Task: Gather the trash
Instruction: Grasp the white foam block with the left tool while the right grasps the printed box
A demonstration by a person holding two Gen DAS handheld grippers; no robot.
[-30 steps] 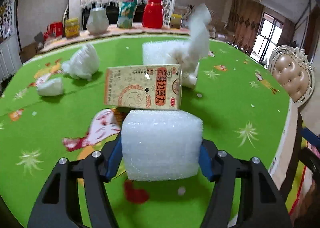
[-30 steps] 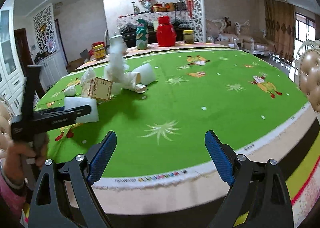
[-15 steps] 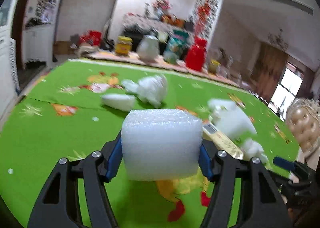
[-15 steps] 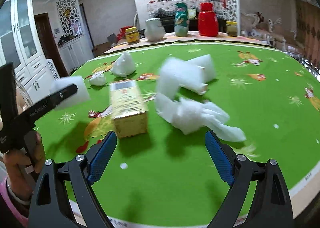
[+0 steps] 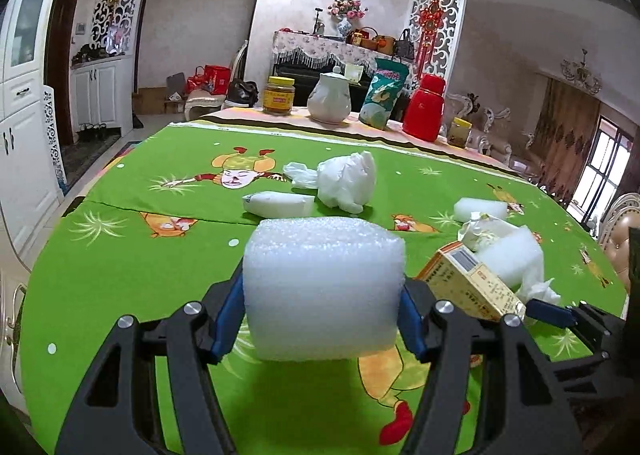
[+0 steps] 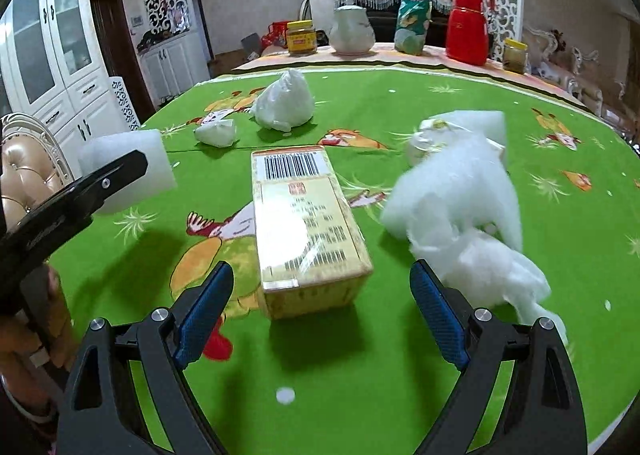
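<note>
My left gripper point(image 5: 322, 317) is shut on a white foam block point(image 5: 322, 287), held above the green tablecloth point(image 5: 132, 267); the same foam block point(image 6: 128, 169) shows at the left of the right wrist view. My right gripper point(image 6: 320, 315) stands open just short of a yellow cardboard box point(image 6: 308, 227) lying on the cloth, nothing between its pads. The yellow box point(image 5: 472, 285) lies right of the foam. Crumpled white plastic and foam point(image 6: 460, 199) sits right of the box. Farther back lie a white bag point(image 6: 285, 103) and a small white wad point(image 6: 216, 133).
At the table's far edge stand a yellow jar point(image 5: 279, 96), a white pot point(image 5: 330, 99), a green snack bag point(image 5: 382, 97) and a red flask point(image 5: 424, 107). White cabinets point(image 6: 60, 55) line the left wall. A padded chair point(image 5: 622, 239) stands at the right.
The left gripper swung left with the foam block, so the yellow box now lies to its right. The right gripper travelled across the table and now stands close over the yellow box.
</note>
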